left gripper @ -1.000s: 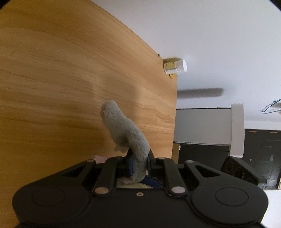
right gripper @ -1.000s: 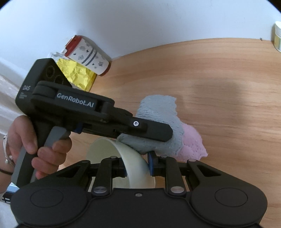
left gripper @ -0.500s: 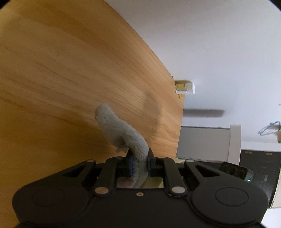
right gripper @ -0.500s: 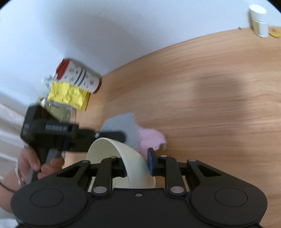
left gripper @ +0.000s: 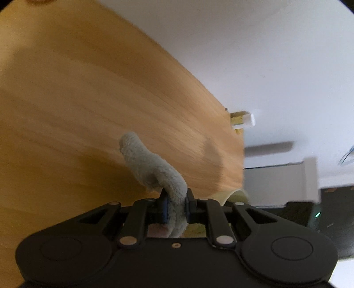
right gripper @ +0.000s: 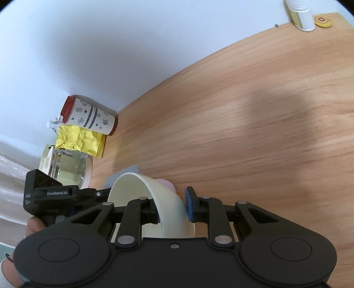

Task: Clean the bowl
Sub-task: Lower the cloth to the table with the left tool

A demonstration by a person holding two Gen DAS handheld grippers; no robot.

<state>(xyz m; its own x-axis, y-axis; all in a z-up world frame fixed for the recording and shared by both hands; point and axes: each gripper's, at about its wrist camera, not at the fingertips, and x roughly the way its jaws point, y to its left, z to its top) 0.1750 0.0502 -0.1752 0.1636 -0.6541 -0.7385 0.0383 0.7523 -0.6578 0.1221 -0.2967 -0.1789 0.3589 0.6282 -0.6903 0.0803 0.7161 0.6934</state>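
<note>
My right gripper (right gripper: 173,207) is shut on the wall of a cream bowl (right gripper: 132,190), which stands on edge with its hollow facing left. My left gripper (left gripper: 176,200) is shut on a fluffy grey cloth (left gripper: 150,164) that curls up out of the fingers. A strip of the bowl rim (left gripper: 234,195) shows just right of those fingers. In the right wrist view the left gripper's black housing (right gripper: 55,196) reaches in from the left, its fingertips hidden behind the bowl. A grey edge of cloth (right gripper: 132,169) and a pink patch (right gripper: 167,183) peek over the rim.
The wooden table (right gripper: 243,110) meets a white wall. Against the wall at left are a flowered cup with a red lid (right gripper: 90,117), a crumpled yellow packet (right gripper: 79,141) and a glass jar (right gripper: 68,170). A white bottle (right gripper: 301,15) and a yellow disc (right gripper: 323,21) stand far right. A person's hand (right gripper: 33,226) grips the left handle.
In the right wrist view the left gripper and cloth have slid left and down, from above the bowl's rim to behind the bowl. The bowl rim has come into the left wrist view.
</note>
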